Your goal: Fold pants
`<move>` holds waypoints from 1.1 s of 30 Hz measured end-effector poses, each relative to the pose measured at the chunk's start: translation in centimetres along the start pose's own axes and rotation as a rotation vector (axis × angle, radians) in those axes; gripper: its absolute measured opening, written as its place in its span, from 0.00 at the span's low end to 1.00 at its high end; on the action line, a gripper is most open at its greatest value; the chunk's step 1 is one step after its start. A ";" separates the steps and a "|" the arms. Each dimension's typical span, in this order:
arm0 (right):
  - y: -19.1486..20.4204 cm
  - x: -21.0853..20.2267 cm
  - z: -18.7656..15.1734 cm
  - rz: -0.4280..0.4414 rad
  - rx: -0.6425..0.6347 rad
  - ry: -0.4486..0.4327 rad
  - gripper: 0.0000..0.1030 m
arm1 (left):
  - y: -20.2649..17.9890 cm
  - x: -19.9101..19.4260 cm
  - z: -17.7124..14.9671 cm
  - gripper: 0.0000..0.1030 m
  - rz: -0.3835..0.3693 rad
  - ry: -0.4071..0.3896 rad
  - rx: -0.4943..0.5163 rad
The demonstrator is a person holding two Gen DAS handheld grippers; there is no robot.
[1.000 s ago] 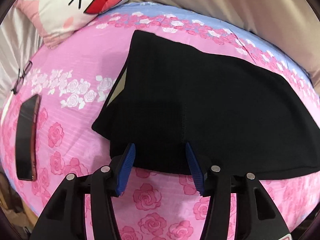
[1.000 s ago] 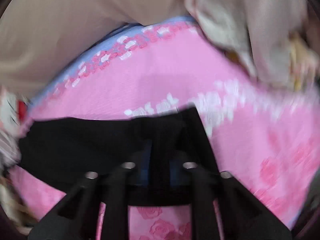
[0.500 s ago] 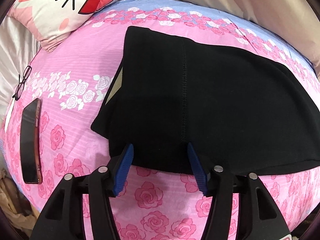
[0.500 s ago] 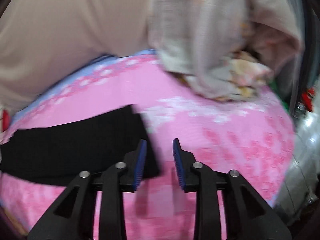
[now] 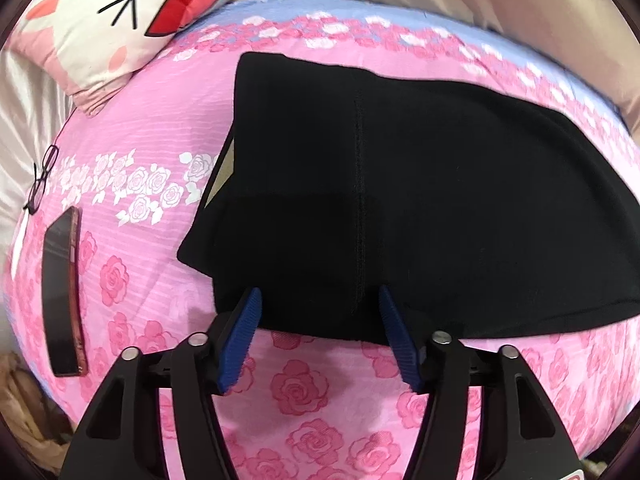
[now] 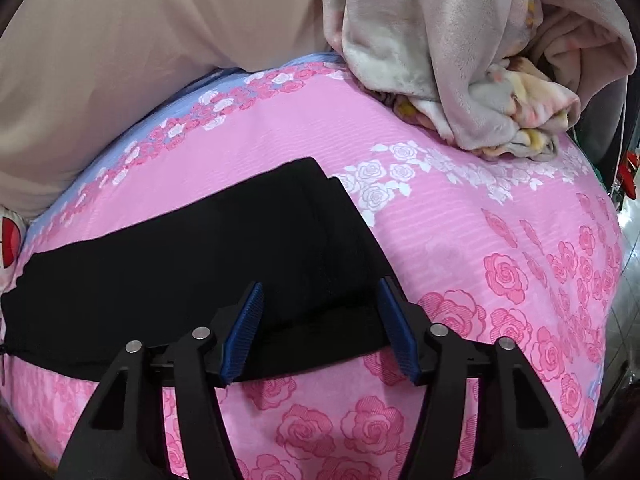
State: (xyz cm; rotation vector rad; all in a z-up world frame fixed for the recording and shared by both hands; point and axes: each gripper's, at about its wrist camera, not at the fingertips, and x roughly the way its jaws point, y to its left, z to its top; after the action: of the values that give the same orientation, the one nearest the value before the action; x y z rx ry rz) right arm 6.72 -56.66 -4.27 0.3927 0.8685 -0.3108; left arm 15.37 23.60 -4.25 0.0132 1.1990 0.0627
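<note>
Black pants (image 5: 420,200) lie folded flat on a pink rose-print bed sheet (image 5: 168,128). In the left wrist view my left gripper (image 5: 318,298) is open, its blue pads hovering over the near edge of the pants at the waist end. In the right wrist view the pants (image 6: 200,264) stretch to the left, and my right gripper (image 6: 320,290) is open with its pads over the near right corner of the cloth. Neither gripper holds anything.
A cartoon-face pillow (image 5: 120,24) lies at the far left. A dark phone (image 5: 62,292) and glasses (image 5: 42,180) lie on the sheet's left side. A bunched beige blanket (image 6: 460,52) sits at the far right. A beige headboard (image 6: 140,60) stands behind.
My right gripper let go of the pants, opened wide, and swung back over the right corner. My left gripper stayed open and barely moved.
</note>
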 end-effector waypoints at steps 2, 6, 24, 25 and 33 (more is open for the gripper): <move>-0.1 0.4 0.7 -0.002 0.028 -0.002 0.25 | 0.3 0.0 0.7 0.37 -0.009 0.039 -0.003; 1.2 -2.3 1.9 -0.026 -0.002 -0.076 0.09 | 1.1 0.0 1.4 0.24 -0.018 0.084 0.009; 15.4 -7.3 0.4 0.027 -0.243 -0.221 0.36 | 2.4 -7.1 1.7 0.18 -0.137 -0.140 -0.098; 19.3 -6.1 0.2 0.099 -0.300 -0.196 0.36 | 1.6 -7.2 2.4 0.18 -0.155 -0.156 -0.101; 38.7 0.3 -5.2 0.400 -0.575 -0.016 0.35 | 1.3 2.0 5.0 0.08 -0.134 -0.078 -0.080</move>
State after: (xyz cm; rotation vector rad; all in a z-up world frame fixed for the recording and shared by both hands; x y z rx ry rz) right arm 19.54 -20.04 0.46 0.0213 0.8033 0.3043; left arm 20.69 25.14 -4.27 -0.1335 1.1158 -0.0081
